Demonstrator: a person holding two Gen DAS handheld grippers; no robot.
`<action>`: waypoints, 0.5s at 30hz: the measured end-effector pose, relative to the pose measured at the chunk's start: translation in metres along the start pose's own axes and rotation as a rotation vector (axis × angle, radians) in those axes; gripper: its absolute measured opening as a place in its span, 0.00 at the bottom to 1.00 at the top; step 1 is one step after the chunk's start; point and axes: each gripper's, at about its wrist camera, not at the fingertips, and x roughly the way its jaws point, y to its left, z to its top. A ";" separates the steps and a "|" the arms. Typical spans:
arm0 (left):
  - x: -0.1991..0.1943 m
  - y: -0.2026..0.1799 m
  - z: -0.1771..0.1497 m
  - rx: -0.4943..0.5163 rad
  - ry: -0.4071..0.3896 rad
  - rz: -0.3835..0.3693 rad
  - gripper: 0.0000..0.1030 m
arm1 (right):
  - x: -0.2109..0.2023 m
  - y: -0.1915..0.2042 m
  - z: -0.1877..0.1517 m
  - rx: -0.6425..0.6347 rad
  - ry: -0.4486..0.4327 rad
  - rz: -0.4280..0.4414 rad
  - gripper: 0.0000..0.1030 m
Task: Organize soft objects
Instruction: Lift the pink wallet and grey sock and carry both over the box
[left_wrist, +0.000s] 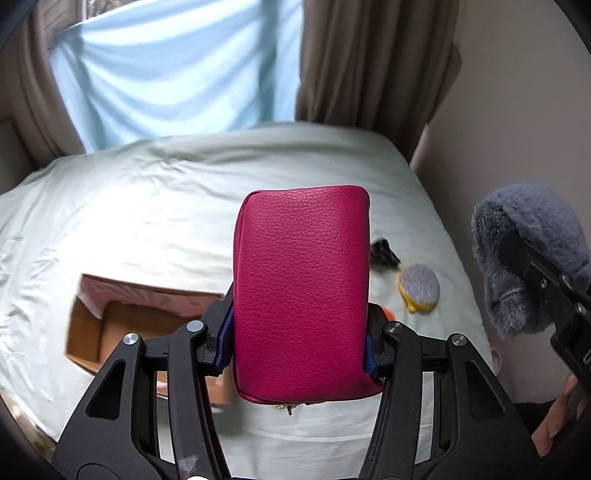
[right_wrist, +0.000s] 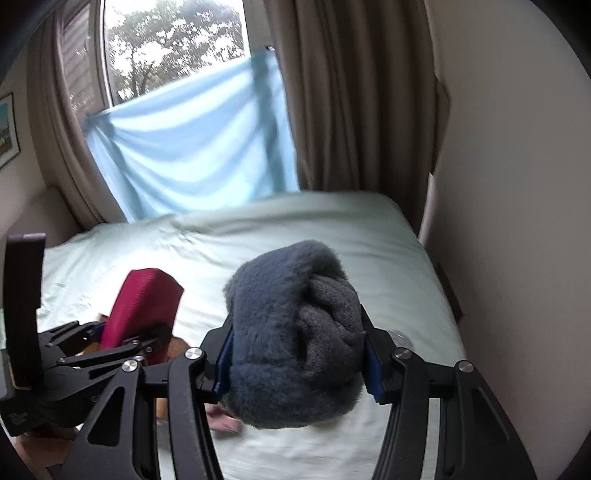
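One cardboard box (left_wrist: 122, 325) lies open on the bed (left_wrist: 147, 206), contents unclear.

open cardboard box (left_wrist: 122, 328) unobstructed, wall (left_wrist: 517, 129) crowding right side

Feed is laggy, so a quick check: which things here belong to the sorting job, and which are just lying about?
Job:
- pink pouch, clamped in left gripper
- grey fuzzy bundle, clamped in right gripper
- open cardboard box on the bed

Possibly still to sort, or just lying about:
- round yellow-rimmed pad
- small dark item, too blurred to identify
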 end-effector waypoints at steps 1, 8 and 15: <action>-0.007 0.011 0.003 -0.003 -0.011 0.004 0.47 | -0.006 0.015 0.005 -0.003 -0.011 0.010 0.50; -0.049 0.104 0.008 -0.030 -0.021 0.034 0.47 | -0.014 0.114 0.020 -0.001 -0.006 0.072 0.50; -0.044 0.204 0.004 -0.066 0.044 0.072 0.47 | 0.030 0.204 0.009 0.029 0.098 0.095 0.50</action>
